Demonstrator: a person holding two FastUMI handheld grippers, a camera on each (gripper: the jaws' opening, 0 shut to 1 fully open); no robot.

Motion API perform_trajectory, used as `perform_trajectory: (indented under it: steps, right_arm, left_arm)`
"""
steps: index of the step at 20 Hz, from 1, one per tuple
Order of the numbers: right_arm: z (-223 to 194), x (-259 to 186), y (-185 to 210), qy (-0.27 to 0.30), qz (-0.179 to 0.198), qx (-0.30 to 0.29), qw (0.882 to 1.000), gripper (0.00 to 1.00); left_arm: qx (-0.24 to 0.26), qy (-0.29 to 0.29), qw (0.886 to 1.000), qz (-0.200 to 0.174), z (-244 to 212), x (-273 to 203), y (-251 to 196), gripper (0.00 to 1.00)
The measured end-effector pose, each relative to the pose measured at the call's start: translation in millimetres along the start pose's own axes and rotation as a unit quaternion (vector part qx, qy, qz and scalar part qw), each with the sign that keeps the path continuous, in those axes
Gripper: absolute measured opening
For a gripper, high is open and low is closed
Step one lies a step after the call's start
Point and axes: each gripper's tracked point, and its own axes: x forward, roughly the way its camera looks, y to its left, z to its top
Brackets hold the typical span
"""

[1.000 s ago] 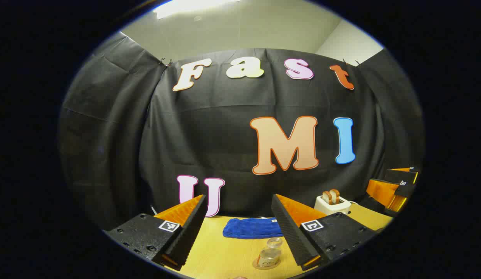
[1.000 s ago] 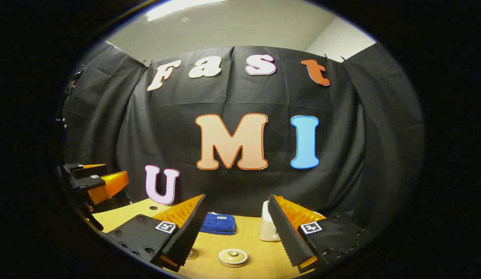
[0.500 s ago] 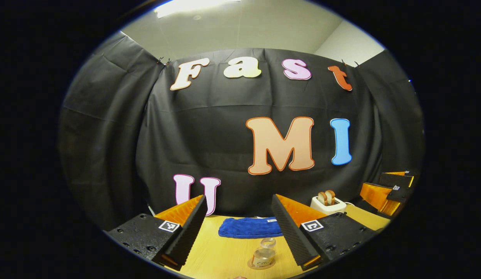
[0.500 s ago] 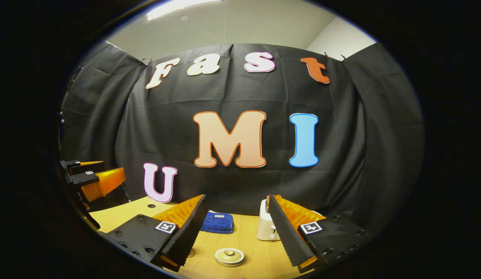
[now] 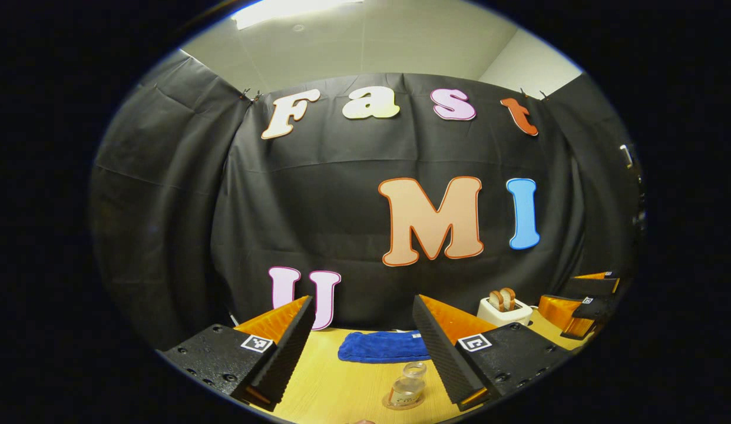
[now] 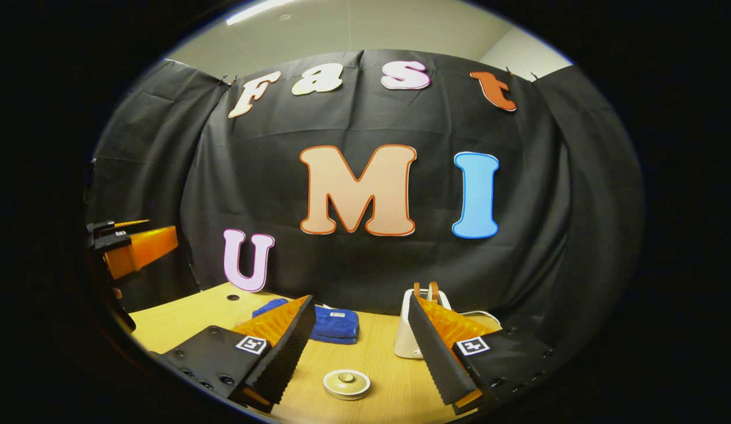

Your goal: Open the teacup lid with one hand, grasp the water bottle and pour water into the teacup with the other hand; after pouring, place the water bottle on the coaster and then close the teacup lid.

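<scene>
Left claw [image 5: 363, 338] and right claw [image 6: 359, 338]: both agape, empty. Small clear plastic water bottle [image 5: 407, 387], lower centre (light, tippable): an off-centre grasp risks toppling it. Round cream teacup lid [image 6: 346, 383] unlifted.

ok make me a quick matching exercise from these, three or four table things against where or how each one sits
Things:
1. teacup lid
2. water bottle
3. blue towel
4. toaster

States:
A. holds two bread slices upright
B. lies folded near the back wall
C. round, with a centre knob, ahead of the open right gripper
D. clear, standing ahead of the open left gripper

Pairs: 1-C, 2-D, 3-B, 4-A
</scene>
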Motion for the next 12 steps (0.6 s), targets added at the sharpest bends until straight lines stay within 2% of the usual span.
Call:
perform_trajectory:
  steps: [10, 11, 12]
  right_arm:
    - [-103, 44, 3, 0.118, 0.033, -0.034, 0.992, 1.0]
    - [-113, 46, 6, 0.129, 0.038, -0.036, 0.99, 0.96]
    - [-121, 49, 9, 0.138, 0.041, -0.039, 0.989, 0.96]
  left_arm:
    - [0.004, 0.009, 0.999, 0.03, -7, -5, 21, 0.98]
    - [0.006, 0.009, 0.999, 0.032, -6, -7, 23, 0.98]
    - [0.007, 0.007, 0.999, 0.035, -4, -8, 25, 0.98]
